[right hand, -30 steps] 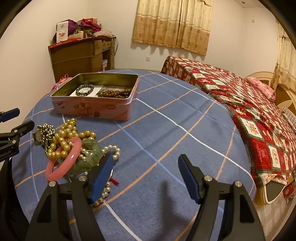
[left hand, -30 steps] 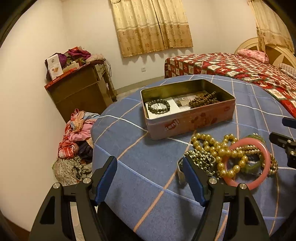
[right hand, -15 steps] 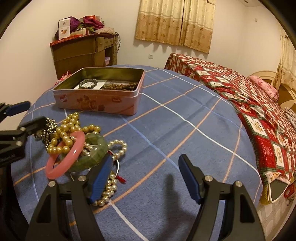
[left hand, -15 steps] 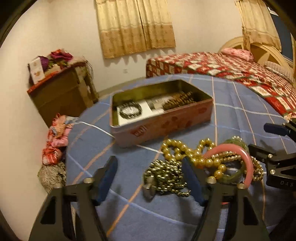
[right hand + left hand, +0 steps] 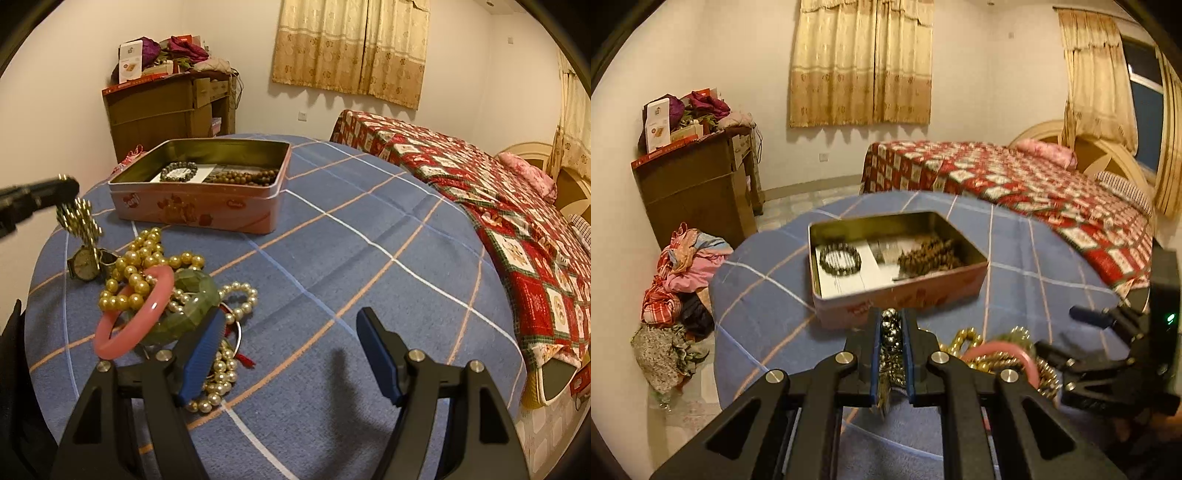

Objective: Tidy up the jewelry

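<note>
My left gripper (image 5: 892, 321) is closing its jaws on a silver bead chain (image 5: 891, 334), with the pads pressing on it. In the right wrist view the left gripper (image 5: 61, 186) holds the bead chain (image 5: 78, 220) dangling above a wristwatch (image 5: 84, 263). Beside the watch lies a heap: gold pearl beads (image 5: 147, 258), a pink bangle (image 5: 136, 314), a green bangle (image 5: 195, 299) and white pearl strands (image 5: 218, 373). My right gripper (image 5: 292, 314) hovers open just right of the heap, nothing between its fingers. Behind stands the open pink tin (image 5: 897, 218), holding a dark bead bracelet (image 5: 840, 260) and brown beads (image 5: 931, 254).
The round table wears a blue checked cloth (image 5: 369, 258). A bed with a red patterned quilt (image 5: 480, 206) stands close on the right. A brown cabinet (image 5: 698, 184) with clutter on top is by the far wall, and a pile of clothes (image 5: 676, 280) lies on the floor beside it.
The left gripper's jaws have closed on the silver bead chain and lifted it off the heap, uncovering the watch. The right gripper has kept still and open.
</note>
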The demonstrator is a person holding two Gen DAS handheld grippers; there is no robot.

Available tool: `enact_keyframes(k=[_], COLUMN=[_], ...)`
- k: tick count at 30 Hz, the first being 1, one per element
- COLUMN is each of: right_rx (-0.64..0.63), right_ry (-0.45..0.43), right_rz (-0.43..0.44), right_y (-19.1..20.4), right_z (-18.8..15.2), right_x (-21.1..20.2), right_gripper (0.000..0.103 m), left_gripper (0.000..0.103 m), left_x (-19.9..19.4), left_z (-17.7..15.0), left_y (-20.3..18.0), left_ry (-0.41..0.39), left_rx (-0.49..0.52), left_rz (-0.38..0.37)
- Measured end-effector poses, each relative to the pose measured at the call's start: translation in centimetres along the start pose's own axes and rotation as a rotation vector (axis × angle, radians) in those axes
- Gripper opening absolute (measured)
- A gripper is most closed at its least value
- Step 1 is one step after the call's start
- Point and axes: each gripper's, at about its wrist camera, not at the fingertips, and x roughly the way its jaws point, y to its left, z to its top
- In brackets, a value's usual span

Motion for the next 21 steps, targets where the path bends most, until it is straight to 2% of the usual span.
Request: enact_keyframes(k=[3,9,15,19,21], right_rx=[0.009,0.013,0.015,0.020,0.035], right_ry=[0.007,0.015,0.018,0.021,0.016], right_rz=[0.010,0.023,0.031,0.037,0.038], right_y=[-0.2,-0.2,-0.3,-0.3,-0.5], right_z=[0.0,-0.1,-0.1,0.0,0.2], right_x=[0.1,0.3,0.3,0.3,0.2], right_gripper=[0.075,0.075,0.075,0.066,0.066], left_gripper=[0.009,0.010,0.010,0.010,0.010], left_x=[-0.7,-0.7,-0.1,0.3,0.4], left_z=[0.5,0.4,-0.1,-0.4,-0.7], left_y=[0.4,0.8,1.9,2.9,3.2], left_ry=[-0.022,-0.041,-0.043,-0.042,-0.041], left_rx=[-0.014,0.011,0.012,0.009,0.011], left_rz=[-0.015,0.091,0.144,0.185,0.207])
